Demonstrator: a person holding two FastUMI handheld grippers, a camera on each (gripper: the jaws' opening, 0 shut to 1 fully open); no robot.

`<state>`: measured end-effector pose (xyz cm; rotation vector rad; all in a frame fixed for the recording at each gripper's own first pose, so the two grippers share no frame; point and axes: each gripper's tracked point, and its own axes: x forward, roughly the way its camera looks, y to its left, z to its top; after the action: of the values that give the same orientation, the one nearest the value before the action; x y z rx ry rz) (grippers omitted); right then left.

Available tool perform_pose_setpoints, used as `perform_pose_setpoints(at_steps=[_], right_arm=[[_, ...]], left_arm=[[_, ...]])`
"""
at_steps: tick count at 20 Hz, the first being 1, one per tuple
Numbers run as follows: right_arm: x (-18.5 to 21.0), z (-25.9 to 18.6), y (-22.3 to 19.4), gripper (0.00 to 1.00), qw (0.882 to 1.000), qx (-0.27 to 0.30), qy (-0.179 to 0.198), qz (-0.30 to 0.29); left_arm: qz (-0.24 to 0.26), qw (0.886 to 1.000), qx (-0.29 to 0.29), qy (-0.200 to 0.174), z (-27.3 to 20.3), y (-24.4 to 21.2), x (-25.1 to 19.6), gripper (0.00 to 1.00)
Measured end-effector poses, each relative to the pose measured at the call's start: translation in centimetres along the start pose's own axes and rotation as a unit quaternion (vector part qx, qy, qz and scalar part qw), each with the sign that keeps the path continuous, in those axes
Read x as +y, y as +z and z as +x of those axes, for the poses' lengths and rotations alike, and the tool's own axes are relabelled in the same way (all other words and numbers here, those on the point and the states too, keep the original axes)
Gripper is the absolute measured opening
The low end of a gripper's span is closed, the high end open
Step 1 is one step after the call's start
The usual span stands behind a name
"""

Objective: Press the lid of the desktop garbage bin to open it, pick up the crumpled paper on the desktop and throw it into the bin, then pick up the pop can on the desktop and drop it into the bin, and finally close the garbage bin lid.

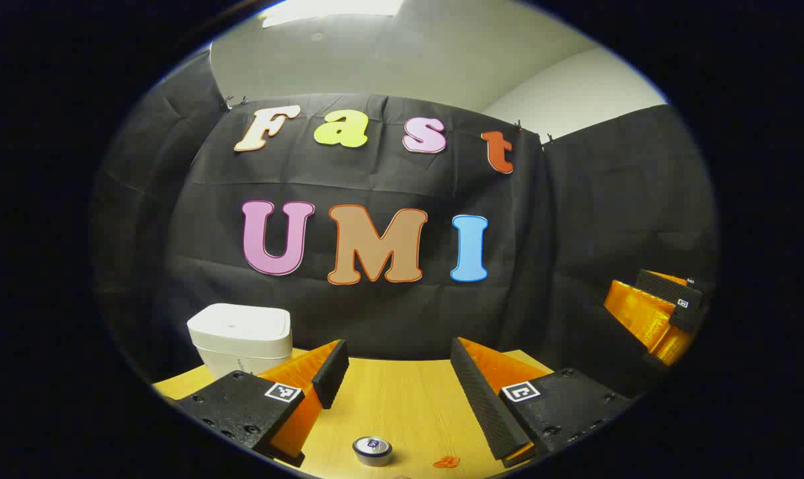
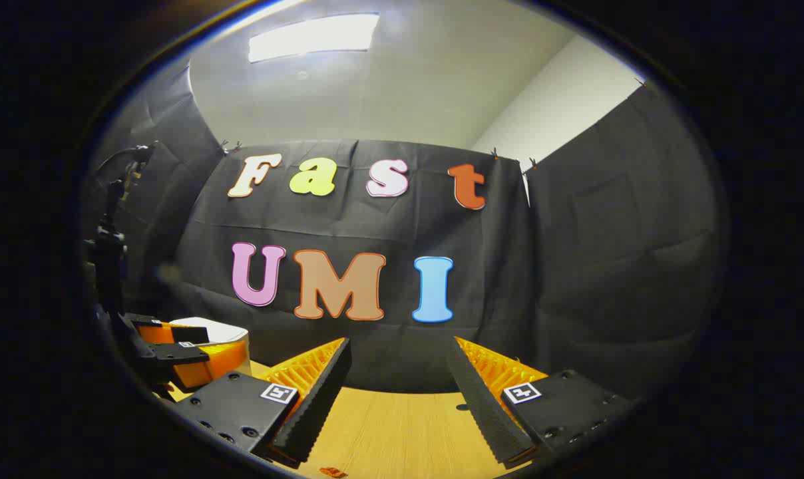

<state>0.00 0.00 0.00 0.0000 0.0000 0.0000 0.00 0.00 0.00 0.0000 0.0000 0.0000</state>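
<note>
in the left gripper view, the left claw (image 1: 390,372) stands at the bottom of the frame with its two fingers spread wide apart and nothing between them. it hangs above the wooden tabletop (image 1: 402,399), which fills the lower middle of the frame. the garbage bin (image 1: 241,338), white with rounded corners, sits at the lower left of the frame on the tabletop, at the foot of the black cloth wall (image 1: 575,266); its lid lies flat and closed. the left finger of the claw overlaps the bin's lower right corner in the picture. the pop can (image 1: 373,450) stands upright at the bottom centre of the frame, seen from above between the two fingers and nearer the lower edge than their tips, touching neither. just to its right lies a small orange scrap (image 1: 446,461) on the tabletop. at the right edge of the frame, about mid-height, the right claw (image 1: 661,309) shows from the side, raised well clear of the tabletop.

in the right gripper view, the right claw (image 2: 399,372) is likewise wide open and holds nothing, its fingers framing bare tabletop (image 2: 395,426) at the bottom centre. at the lower left of this frame the left claw (image 2: 182,352) shows in front of the garbage bin (image 2: 222,330), covering most of it. a dark stand (image 2: 112,246) rises along the left edge. a ceiling light (image 2: 312,36) glows at the top.
</note>
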Motion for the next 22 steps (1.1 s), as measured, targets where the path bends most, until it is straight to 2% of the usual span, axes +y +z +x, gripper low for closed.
perform_pose_setpoints(at_steps=[2,5,16,22], right_arm=[[0.7,-0.1,0.2,0.96,1.0,-0.001,0.011,-0.004],[0.6,-0.1,0.2,0.96,1.0,0.001,0.008,-0.014],[-1.6,0.4,-0.8,0.96,0.999,0.027,-0.021,0.03],[-1.8,0.9,-1.0,0.96,0.998,0.026,-0.018,0.046]], left_arm=[[-0.004,1.0,-0.006,-0.005,-0.1,0.4,0.0,0.93],[-0.001,1.0,-0.014,-0.002,-0.2,0.9,0.5,0.93],[0.007,0.999,-0.039,0.0,-0.5,2.3,0.3,0.92],[0.012,0.999,-0.037,0.012,-0.6,2.4,0.8,0.92]])
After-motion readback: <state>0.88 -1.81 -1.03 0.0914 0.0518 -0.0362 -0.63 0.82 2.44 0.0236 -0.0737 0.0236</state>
